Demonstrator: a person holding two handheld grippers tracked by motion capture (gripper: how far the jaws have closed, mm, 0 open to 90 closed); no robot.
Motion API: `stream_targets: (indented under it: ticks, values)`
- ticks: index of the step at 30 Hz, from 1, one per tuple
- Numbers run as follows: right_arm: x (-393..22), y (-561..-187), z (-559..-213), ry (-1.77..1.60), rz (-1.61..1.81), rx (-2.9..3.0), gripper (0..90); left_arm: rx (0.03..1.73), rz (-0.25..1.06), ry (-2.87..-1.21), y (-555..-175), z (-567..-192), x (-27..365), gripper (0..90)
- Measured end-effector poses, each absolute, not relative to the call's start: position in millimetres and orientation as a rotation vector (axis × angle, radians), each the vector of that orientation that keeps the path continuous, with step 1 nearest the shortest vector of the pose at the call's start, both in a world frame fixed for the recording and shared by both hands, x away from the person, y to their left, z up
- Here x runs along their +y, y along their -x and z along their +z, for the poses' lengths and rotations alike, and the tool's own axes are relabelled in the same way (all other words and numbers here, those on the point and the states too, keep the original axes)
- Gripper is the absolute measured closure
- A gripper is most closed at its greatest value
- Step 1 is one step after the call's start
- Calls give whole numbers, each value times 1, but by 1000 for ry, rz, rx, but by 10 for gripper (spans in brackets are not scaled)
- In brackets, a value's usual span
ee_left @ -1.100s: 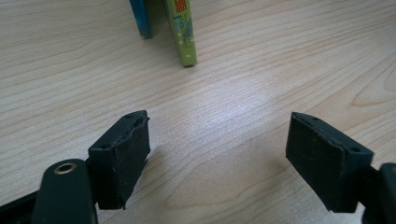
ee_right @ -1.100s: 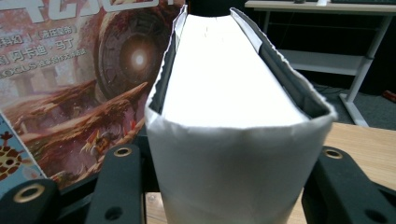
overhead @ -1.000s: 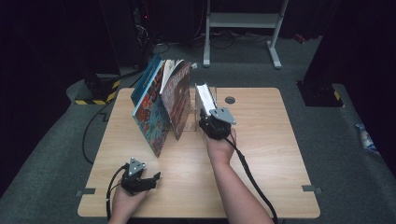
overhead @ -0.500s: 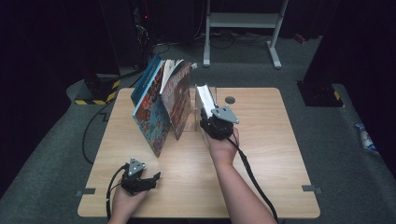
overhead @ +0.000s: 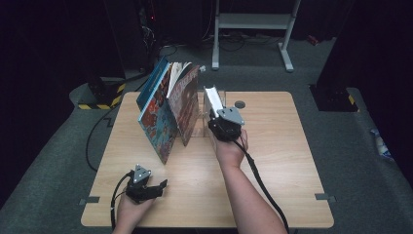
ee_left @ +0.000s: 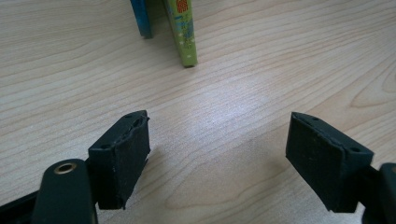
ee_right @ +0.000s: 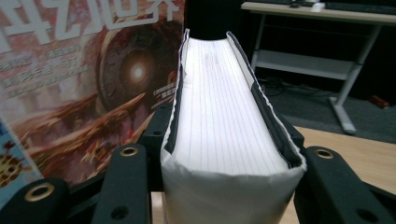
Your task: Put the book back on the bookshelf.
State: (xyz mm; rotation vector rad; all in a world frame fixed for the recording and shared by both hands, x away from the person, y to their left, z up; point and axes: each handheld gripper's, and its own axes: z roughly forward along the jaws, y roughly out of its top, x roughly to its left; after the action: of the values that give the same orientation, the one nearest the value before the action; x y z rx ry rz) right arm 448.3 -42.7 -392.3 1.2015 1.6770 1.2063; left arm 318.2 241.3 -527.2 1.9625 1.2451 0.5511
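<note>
High view: The white book (overhead: 213, 99) stands on the table (overhead: 272, 161), just right of the leaning row of picture books (overhead: 168, 109), which serves as the landmark here. A clear bookend (overhead: 198, 127) sits between that row and the white book. The right gripper (overhead: 220, 119) is at the white book's near edge. The left gripper (overhead: 158, 186) rests well apart from the row, toward the near left corner of the table.

Left gripper view: The jaws stand wide apart with nothing between them; bare wood lies beneath. The lower edges of two picture books, a blue one (ee_left: 140, 17) and a green one (ee_left: 183, 30), lie ahead.

Right gripper view: The white book's page edge (ee_right: 219, 126) sits between the jaws, with the dark red cover (ee_right: 84, 79) of the row's nearest book at its left. The jaws have just been closing and now bear on both covers.

Risk: The hold is low, at one edge of a thick book. If lifted quickly, the book may pivot in the pads or slip out. Swinging it toward the row may knock the leaning books over or shift the bookend.

Change from the earlier frame: Both hands and the books occupy the same places; the tighter right jaws are the sole difference.
</note>
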Motion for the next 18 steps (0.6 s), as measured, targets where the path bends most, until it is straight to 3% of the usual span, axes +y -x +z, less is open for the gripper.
stream_targets:
  ticks: [18]
  values:
    - [-32,-486,-392,-1252,1186,1606,535,1240,547,-1963,-318,-527,241,218]
